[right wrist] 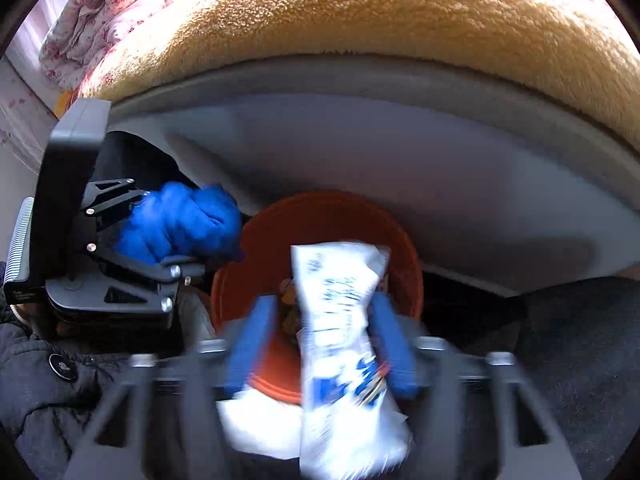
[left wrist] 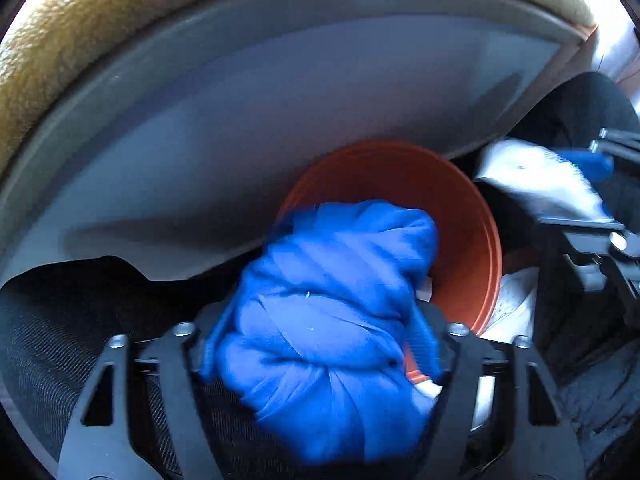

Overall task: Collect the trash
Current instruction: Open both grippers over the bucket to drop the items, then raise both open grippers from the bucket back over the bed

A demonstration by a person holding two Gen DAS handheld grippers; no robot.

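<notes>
An orange bucket (left wrist: 448, 216) stands on the floor against a grey bed base; it also shows in the right wrist view (right wrist: 320, 216). My left gripper (left wrist: 320, 344) is shut on a crumpled blue cloth bundle (left wrist: 328, 320), held just left of and above the bucket rim; the bundle also shows in the right wrist view (right wrist: 180, 224). My right gripper (right wrist: 324, 340) has blue fingers (right wrist: 252, 344) spread apart with a white and blue printed wrapper (right wrist: 340, 340) between them, over the bucket's mouth. The view is blurred. The wrapper also shows in the left wrist view (left wrist: 532, 176).
A grey bed base (right wrist: 400, 168) with a tan fleece blanket (right wrist: 360, 20) runs across the back. A floral quilt (right wrist: 100, 12) lies at far left. White paper (left wrist: 512, 304) lies beside the bucket. Dark clothing (right wrist: 60, 380) is at lower left.
</notes>
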